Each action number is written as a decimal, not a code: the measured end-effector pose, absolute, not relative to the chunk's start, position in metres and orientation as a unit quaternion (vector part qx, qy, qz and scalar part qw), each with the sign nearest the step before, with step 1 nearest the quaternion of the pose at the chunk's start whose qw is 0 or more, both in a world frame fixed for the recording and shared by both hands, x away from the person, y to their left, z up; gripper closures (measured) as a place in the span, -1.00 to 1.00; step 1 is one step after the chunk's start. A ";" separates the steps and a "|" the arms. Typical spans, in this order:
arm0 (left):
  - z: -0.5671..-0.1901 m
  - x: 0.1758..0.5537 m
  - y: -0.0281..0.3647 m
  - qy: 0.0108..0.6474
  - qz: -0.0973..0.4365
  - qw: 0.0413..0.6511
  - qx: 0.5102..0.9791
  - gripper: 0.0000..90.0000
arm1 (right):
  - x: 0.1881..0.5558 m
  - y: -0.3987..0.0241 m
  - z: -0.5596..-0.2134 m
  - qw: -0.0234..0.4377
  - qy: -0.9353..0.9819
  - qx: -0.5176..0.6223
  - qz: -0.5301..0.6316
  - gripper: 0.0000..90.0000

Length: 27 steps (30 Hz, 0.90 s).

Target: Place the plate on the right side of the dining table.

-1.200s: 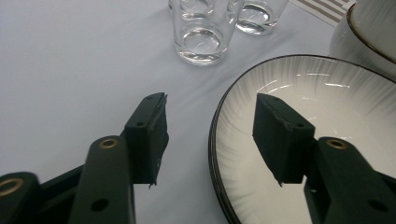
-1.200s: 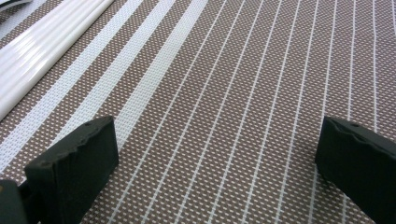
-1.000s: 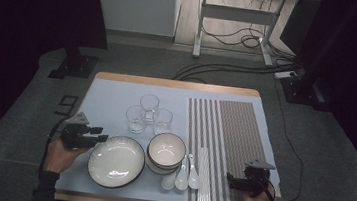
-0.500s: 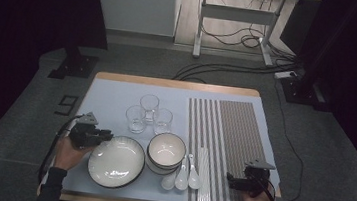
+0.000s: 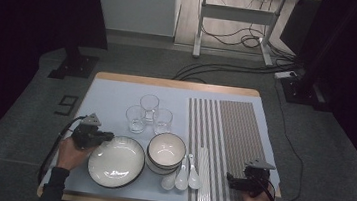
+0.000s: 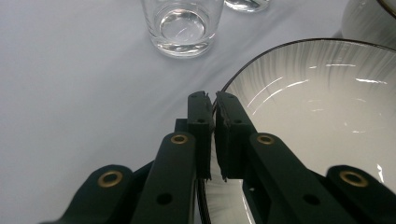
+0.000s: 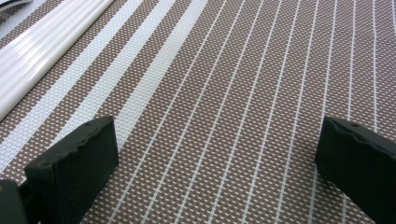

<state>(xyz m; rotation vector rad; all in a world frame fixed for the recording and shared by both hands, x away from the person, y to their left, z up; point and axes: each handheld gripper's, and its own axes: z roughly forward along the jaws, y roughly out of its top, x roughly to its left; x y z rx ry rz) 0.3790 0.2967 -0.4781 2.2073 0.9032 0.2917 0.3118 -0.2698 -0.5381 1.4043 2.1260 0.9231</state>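
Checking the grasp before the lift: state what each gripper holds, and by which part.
The left gripper is shut on the plate, pinching its near rim. The right gripper is open above the striped placemat, holding nothing.

One sign can be read: a pale figure "9" on a dark square marker (image 5: 67, 104) that lies on the floor just beside the left edge of the surface (image 5: 112, 91), seen in the high view. No other text, label, brand or number can be read on the dishes, the glasses, the striped mat or the hand-held grippers.
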 end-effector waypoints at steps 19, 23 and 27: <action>-0.483 0.370 0.291 0.308 0.111 0.335 0.883 1.00 | 0.312 -0.270 -0.538 0.214 0.766 0.506 0.333 -1.00; -0.474 0.371 0.301 0.325 0.125 0.369 0.862 0.89 | 0.312 -0.270 -0.538 0.214 0.767 0.506 0.332 -1.00; -0.474 0.374 0.303 0.332 0.125 0.369 0.859 0.72 | 0.312 -0.270 -0.538 0.214 0.766 0.506 0.333 -1.00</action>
